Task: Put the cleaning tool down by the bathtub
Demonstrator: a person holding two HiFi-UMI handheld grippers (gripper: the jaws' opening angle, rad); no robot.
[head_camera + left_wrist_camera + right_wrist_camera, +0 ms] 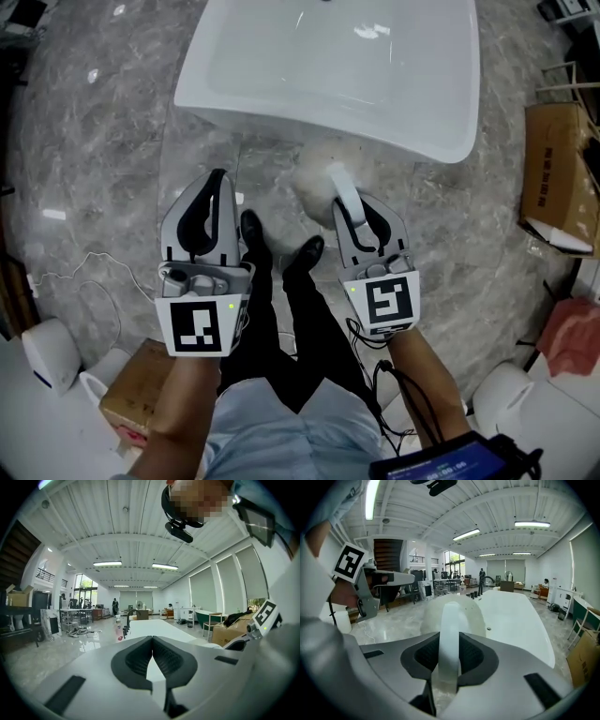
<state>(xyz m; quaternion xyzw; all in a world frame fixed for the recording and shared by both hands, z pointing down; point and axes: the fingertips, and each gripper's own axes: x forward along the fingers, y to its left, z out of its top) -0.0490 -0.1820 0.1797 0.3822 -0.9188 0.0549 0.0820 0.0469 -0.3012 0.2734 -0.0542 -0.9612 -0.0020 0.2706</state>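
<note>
**One tool clamped in my right gripper, at the near wall of the tub**

One cleaning tool [343, 187] is all I carry. Its pale handle runs straight up between the pads of my right gripper [357, 212], which are closed on it at a middling width. In the right gripper view the handle [450, 634] fills the gap between the dark pads. It rises from them to a round, whitish, fuzzy head [474, 617].

From the head view, that head [311, 176] sits at 11 o'clock of the right gripper's tips, just beside the near wall of the white bathtub [427, 142]. I cannot tell whether it touches the tub or the floor. The tub fills the 12 o'clock end of the scene, lying crosswise on the grey marble floor [103, 141].

My left gripper [221, 180] is at 9 o'clock of the right one, level with it and apart from it. The left gripper view shows its pads [136, 660] meeting at the tips with nothing between them. It points toward the tub rim [154, 627].

My two dark shoes [251, 231] stand between the grippers, toes toward the tub. A brown carton [139, 386] lies at 7 o'clock, next to my left forearm. Another open carton [555, 164] stands at 3 o'clock, past the tub's end. A thin white cable [89, 262] trails over the floor at 9 o'clock.
</note>
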